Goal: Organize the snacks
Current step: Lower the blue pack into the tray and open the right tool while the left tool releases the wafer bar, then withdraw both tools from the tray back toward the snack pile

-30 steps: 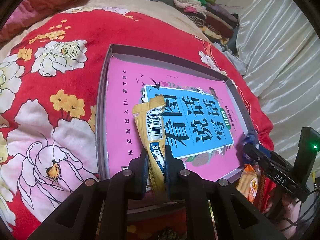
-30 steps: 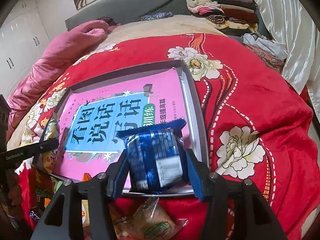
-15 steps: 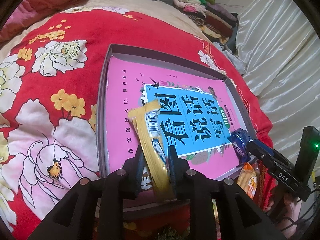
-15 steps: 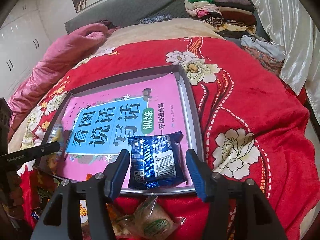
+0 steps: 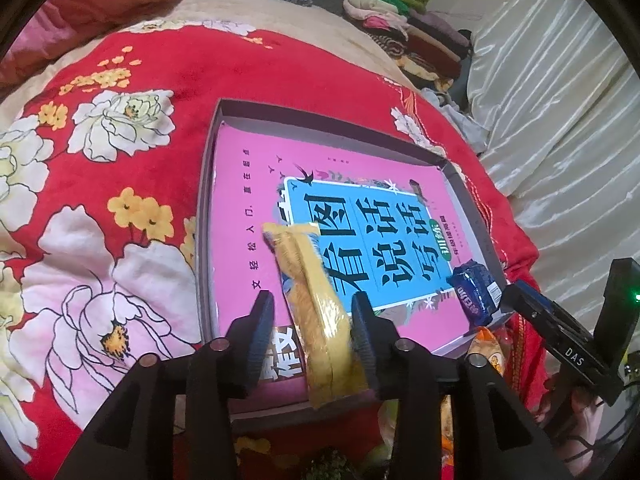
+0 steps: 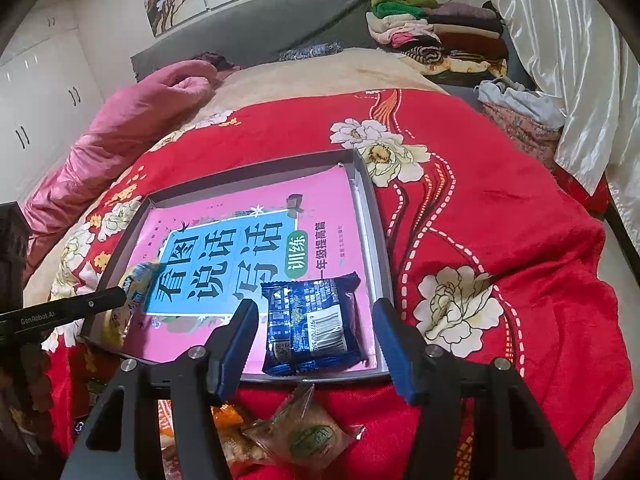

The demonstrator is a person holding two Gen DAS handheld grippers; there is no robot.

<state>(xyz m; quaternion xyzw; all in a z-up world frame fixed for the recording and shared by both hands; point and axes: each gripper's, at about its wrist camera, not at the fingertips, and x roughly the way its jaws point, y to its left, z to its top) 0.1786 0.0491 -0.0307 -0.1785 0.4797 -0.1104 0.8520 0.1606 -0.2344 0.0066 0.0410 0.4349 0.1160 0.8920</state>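
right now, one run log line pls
left gripper: opening, yellow snack between | right gripper: open, blue snack in tray

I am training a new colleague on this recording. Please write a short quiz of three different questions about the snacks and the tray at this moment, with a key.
1. True or false: the blue snack packet lies inside the grey tray.
2. What colour is the long packet between the fingers of the left gripper?
3. Multiple choice: the pads of the right gripper are A) pressing on the blue packet, B) standing apart from it, C) out of view.

Key: 1 true. 2 yellow; it is the yellow snack packet. 3 B.
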